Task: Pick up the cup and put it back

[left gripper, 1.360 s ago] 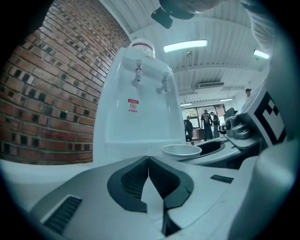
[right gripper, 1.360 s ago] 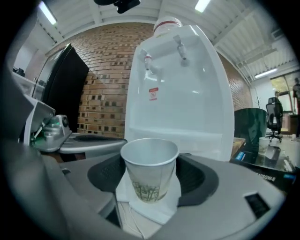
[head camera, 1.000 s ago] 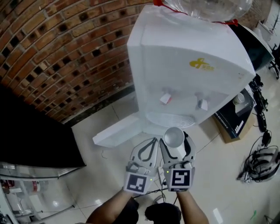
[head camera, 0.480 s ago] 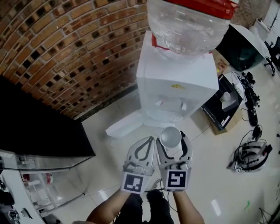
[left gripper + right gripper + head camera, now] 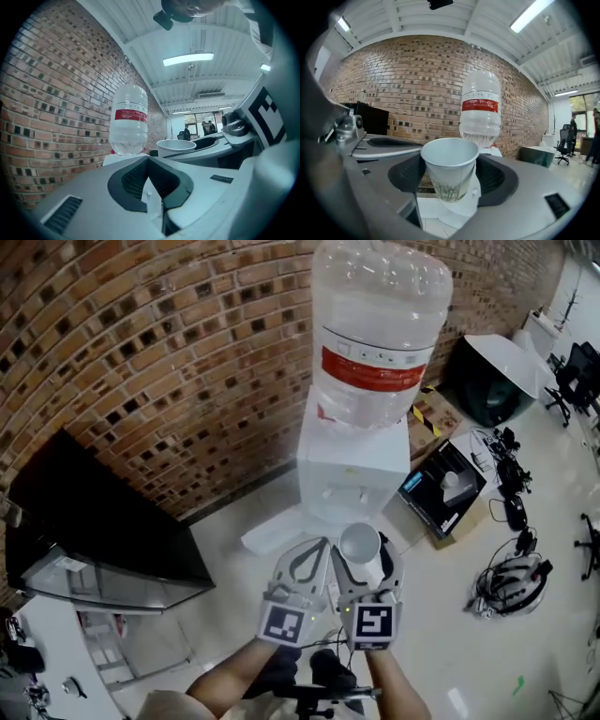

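A white paper cup (image 5: 359, 545) with a faint green print stands upright between the jaws of my right gripper (image 5: 367, 557), which is shut on it. In the right gripper view the cup (image 5: 450, 168) fills the gap of the gripper (image 5: 451, 190), its mouth facing up and nothing visible inside. My left gripper (image 5: 317, 549) hangs close beside it on the left, jaws together and empty. The left gripper view shows the gripper (image 5: 150, 165) shut, with the cup's rim (image 5: 176, 145) just to its right. Both are held above the floor, short of the white water dispenser (image 5: 352, 470).
A big clear bottle (image 5: 375, 334) with a red band tops the dispenser, against a brick wall (image 5: 141, 362). A white board (image 5: 272, 532) lies at its foot. A black cabinet (image 5: 103, 531) stands left. A cardboard box (image 5: 441, 488) and cables with a headset (image 5: 511, 582) lie right.
The view has pulled back and up: the dispenser looks smaller and farther and its whole bottle now shows. Both grippers stay side by side, the right one still holding the cup.
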A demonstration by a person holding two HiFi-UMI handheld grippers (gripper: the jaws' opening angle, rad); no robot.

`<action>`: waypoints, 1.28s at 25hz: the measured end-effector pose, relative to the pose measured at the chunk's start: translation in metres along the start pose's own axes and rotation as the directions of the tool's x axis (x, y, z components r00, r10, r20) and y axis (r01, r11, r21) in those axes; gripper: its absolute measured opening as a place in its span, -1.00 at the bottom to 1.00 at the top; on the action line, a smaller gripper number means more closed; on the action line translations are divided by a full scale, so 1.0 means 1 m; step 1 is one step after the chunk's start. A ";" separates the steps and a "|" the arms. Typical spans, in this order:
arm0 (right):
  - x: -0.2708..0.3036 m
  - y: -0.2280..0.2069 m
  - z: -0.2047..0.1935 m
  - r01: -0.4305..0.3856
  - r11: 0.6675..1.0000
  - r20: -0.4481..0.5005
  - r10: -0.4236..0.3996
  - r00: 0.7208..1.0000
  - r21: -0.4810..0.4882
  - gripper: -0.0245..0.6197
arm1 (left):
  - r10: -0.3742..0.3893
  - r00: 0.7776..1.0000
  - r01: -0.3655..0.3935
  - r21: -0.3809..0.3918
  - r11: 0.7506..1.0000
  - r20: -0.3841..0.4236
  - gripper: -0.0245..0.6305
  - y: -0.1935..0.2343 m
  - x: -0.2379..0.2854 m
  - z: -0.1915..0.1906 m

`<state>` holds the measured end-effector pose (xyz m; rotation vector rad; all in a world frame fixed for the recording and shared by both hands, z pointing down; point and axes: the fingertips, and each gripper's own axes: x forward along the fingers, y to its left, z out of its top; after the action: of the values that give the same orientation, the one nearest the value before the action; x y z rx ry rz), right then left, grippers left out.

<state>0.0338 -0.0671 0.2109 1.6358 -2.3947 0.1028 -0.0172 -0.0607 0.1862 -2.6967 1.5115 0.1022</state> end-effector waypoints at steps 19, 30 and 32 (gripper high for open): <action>-0.020 -0.006 0.054 0.023 0.999 0.054 -0.021 0.998 -0.039 0.13 | -0.012 0.994 0.012 0.004 1.000 0.105 -0.92 -0.001 -0.003 0.066; -0.014 -0.009 0.046 0.026 0.999 0.039 -0.025 0.999 -0.023 0.13 | 0.010 0.994 -0.008 -0.020 1.000 0.107 -0.92 0.004 0.004 0.062; -0.010 -0.010 0.044 0.027 1.000 0.045 -0.027 0.999 -0.012 0.13 | 0.013 0.995 -0.010 -0.028 1.000 0.100 -0.92 0.004 0.006 0.056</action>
<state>0.0399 -0.0701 0.1651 1.6814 -2.3999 0.0473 -0.0196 -0.0637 0.1294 -2.6602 1.5083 0.2561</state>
